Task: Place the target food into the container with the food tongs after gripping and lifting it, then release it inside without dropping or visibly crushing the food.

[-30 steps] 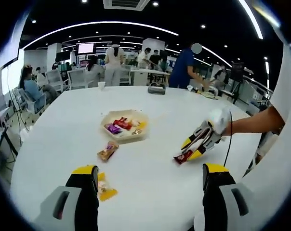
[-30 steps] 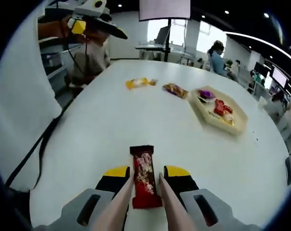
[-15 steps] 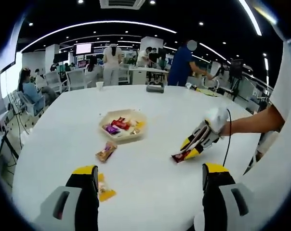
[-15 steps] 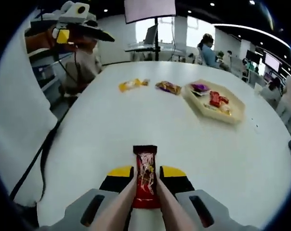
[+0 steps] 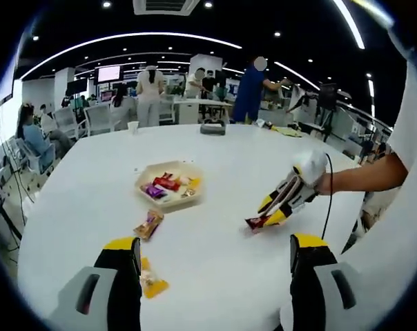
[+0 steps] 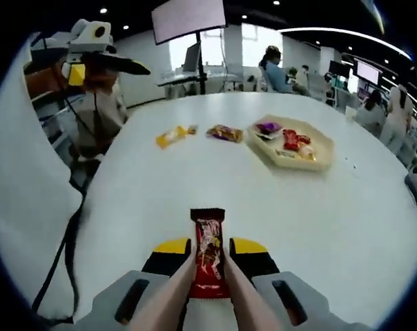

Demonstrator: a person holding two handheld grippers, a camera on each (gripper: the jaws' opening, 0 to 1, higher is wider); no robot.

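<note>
While the right tool (image 6: 208, 258) has the tongs (image 6: 226, 296) clamped on the red snack bar (image 6: 208, 254), lifted over the worktop (image 6: 346, 221), the tray (image 6: 291, 141) at 1 o'clock awaits it, left tool (image 5: 212, 265) open.

tray (image 6: 312, 160) on table (image 6: 195, 179), two snacks (image 6: 222, 132) beside it

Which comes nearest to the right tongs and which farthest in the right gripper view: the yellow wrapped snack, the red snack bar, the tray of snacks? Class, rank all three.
1. Red snack bar: held between the right tongs.
2. Yellow wrapped snack: farther up the table, left of centre.
3. Tray of snacks: far right; its distance is close to the yellow snack's, so that order is uncertain.
</note>
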